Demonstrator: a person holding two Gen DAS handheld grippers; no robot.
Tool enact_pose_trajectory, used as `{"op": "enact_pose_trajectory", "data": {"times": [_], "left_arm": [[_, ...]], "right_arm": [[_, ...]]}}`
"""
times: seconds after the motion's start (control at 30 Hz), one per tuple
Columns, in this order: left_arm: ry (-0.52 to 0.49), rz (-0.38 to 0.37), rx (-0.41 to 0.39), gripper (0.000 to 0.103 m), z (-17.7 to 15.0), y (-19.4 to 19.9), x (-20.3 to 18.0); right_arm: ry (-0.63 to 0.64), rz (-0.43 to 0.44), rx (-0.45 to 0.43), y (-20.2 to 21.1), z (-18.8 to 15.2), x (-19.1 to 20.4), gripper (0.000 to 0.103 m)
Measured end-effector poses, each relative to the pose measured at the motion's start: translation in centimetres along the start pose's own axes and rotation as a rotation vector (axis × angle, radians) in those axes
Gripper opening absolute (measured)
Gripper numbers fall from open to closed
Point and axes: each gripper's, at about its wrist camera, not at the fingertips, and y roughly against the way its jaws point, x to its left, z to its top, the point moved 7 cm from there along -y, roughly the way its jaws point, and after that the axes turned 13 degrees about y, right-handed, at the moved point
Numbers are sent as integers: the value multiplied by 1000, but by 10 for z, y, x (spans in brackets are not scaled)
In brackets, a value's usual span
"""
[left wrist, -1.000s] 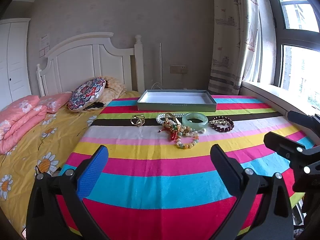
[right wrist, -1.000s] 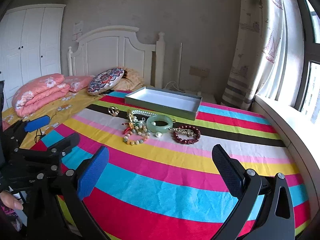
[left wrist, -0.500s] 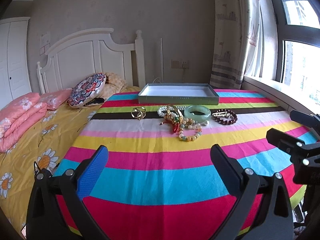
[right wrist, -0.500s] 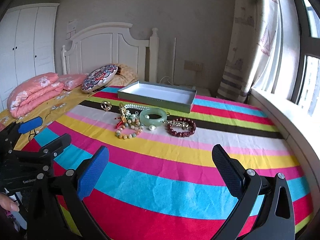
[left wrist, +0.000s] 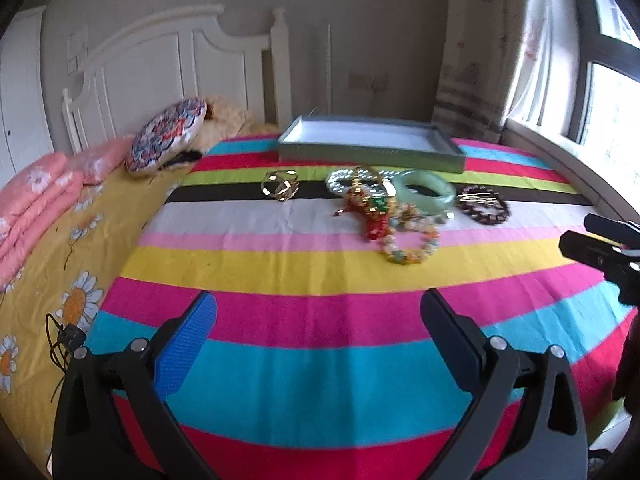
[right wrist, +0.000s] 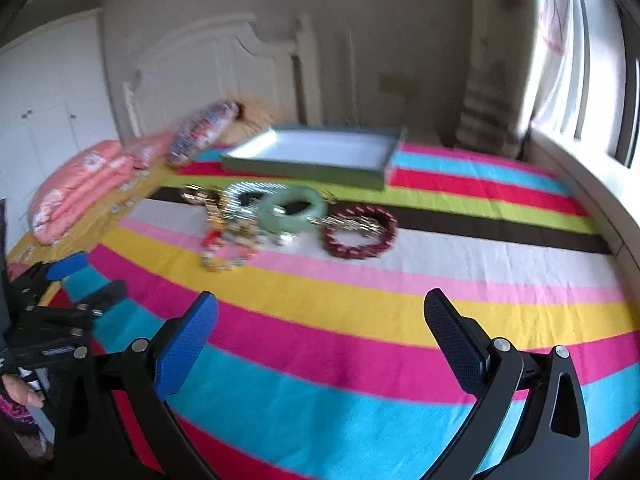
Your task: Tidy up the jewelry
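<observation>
We hold our left gripper (left wrist: 318, 322) and right gripper (right wrist: 320, 324) wide apart and empty above the near edge of the bed (left wrist: 280, 264). The jewelry lies clustered toward the far edge: a green bangle (left wrist: 425, 192), a dark red bead bracelet (right wrist: 359, 231) and a gold ring (left wrist: 280, 185), just before the empty tray (left wrist: 370, 155).

black two-finger grippers (left wrist: 318, 318), blue-padded jaws, silver screws, patterned pink sleeve (right wrist: 16, 416)
</observation>
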Motion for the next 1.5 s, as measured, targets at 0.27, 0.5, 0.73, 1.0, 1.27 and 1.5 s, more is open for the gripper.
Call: {"op": "enact_pose_trajectory", "data": {"times": [0.27, 0.5, 0.73, 1.0, 1.27, 1.5], "left_arm": [[-3, -26, 76, 100, 14, -31, 0], [75, -148, 119, 97, 50, -60, -26], [100, -192, 174, 51, 71, -106, -56], [98, -318, 69, 8, 75, -61, -51], [207, -404, 40, 8, 83, -15, -1], [194, -344, 46, 8, 68, -6, 14]], "right_arm": [[80, 16, 167, -68, 14, -18, 99], [92, 4, 92, -79, 35, -16, 99], [23, 39, 92, -82, 38, -28, 99], [109, 62, 96, -82, 43, -7, 99], [183, 163, 93, -96, 72, 24, 99], [235, 189, 164, -133, 83, 45, 90]]}}
